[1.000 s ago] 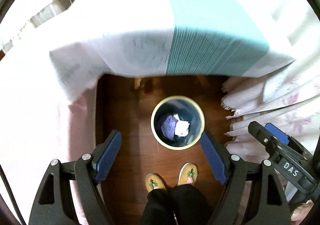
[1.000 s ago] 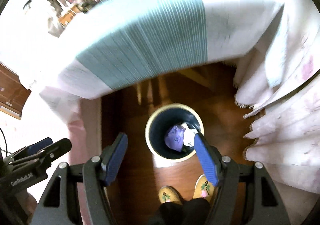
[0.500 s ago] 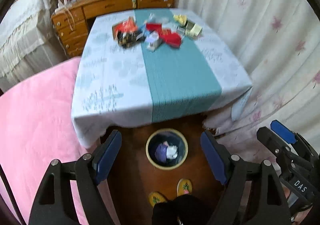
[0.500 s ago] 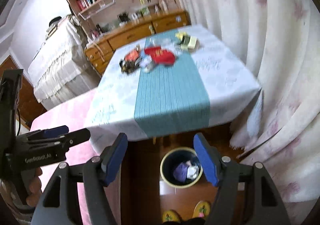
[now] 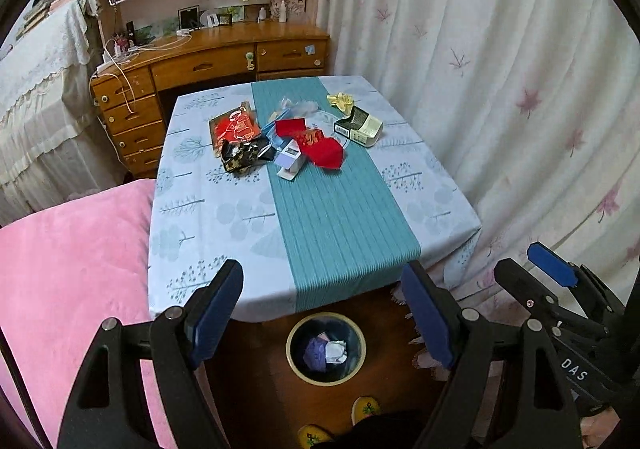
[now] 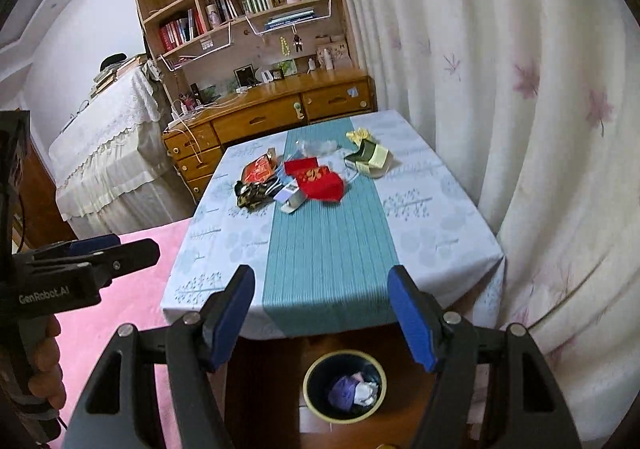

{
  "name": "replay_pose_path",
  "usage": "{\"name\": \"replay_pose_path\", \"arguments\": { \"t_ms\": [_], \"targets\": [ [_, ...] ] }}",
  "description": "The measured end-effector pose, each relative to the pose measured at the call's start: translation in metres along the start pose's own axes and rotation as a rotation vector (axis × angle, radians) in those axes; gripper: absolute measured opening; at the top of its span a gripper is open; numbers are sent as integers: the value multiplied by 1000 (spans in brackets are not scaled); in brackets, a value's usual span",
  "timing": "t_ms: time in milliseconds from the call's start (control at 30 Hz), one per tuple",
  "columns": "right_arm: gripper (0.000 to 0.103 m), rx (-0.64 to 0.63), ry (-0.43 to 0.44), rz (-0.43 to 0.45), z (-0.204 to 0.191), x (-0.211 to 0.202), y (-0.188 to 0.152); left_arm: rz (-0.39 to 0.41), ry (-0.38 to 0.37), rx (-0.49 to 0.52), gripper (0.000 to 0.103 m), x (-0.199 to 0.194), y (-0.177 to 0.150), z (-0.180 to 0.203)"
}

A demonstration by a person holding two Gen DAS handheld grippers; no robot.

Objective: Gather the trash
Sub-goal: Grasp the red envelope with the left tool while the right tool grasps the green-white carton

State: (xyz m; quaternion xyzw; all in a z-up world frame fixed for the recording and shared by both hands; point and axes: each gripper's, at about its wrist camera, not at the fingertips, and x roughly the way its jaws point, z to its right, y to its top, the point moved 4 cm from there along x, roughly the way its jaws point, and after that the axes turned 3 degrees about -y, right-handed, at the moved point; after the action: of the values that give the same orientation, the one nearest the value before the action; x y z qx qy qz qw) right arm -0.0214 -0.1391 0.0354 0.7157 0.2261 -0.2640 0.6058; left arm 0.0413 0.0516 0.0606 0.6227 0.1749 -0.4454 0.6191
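Trash lies at the table's far end: a red packet (image 5: 316,147) (image 6: 320,183), an orange wrapper (image 5: 234,127) (image 6: 258,171), a black patterned wrapper (image 5: 244,155) (image 6: 252,195), a small white box (image 5: 290,161) (image 6: 290,197), a green-and-cream carton (image 5: 358,127) (image 6: 368,159) and a yellow scrap (image 5: 340,100) (image 6: 358,135). On the floor before the table stands a round bin (image 5: 326,348) (image 6: 345,387) holding purple and white crumpled paper. My left gripper (image 5: 320,315) and right gripper (image 6: 322,319) both hang open and empty above the bin, short of the table's near edge.
The table (image 5: 224,217) (image 6: 440,225) wears a pale cloth with a teal runner. A pink bed (image 5: 72,269) lies left, floral curtains (image 5: 500,89) right, a wooden desk with shelves (image 5: 224,57) behind. The person's slippers (image 5: 366,409) show at the bottom.
Both grippers have risen from just over the bin to above table height and tilted up, so the tabletop, its trash and the room behind came into view. Their jaws stayed open.
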Motion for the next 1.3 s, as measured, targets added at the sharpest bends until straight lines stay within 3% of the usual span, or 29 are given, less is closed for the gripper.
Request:
{"name": "replay_pose_path", "arguments": {
  "t_ms": [167, 333, 533, 667, 800, 1067, 1200, 1300],
  "targets": [
    [69, -10, -8, -9, 7, 24, 17, -42, -30, -46, 80, 29, 17, -6],
    [70, -21, -2, -33, 27, 76, 46, -90, -48, -82, 80, 79, 39, -9],
    [70, -46, 54, -93, 61, 171, 97, -158, -25, -189, 80, 168, 85, -16],
    [70, -91, 81, -201, 81, 243, 132, -249, -23, -311, 80, 236, 110, -21],
    [70, -143, 111, -267, 95, 298, 154, -288, -10, -405, 80, 287, 126, -27],
    [70, -158, 142, -382, 113, 392, 177, -351, 22, -571, 80, 356, 132, -45],
    [70, -139, 167, -432, 120, 425, 180, -368, 4, -631, 70, 373, 128, -48],
    [70, -130, 181, -462, 122, 444, 182, -376, -14, -671, 69, 383, 126, -49]
  ]
}}
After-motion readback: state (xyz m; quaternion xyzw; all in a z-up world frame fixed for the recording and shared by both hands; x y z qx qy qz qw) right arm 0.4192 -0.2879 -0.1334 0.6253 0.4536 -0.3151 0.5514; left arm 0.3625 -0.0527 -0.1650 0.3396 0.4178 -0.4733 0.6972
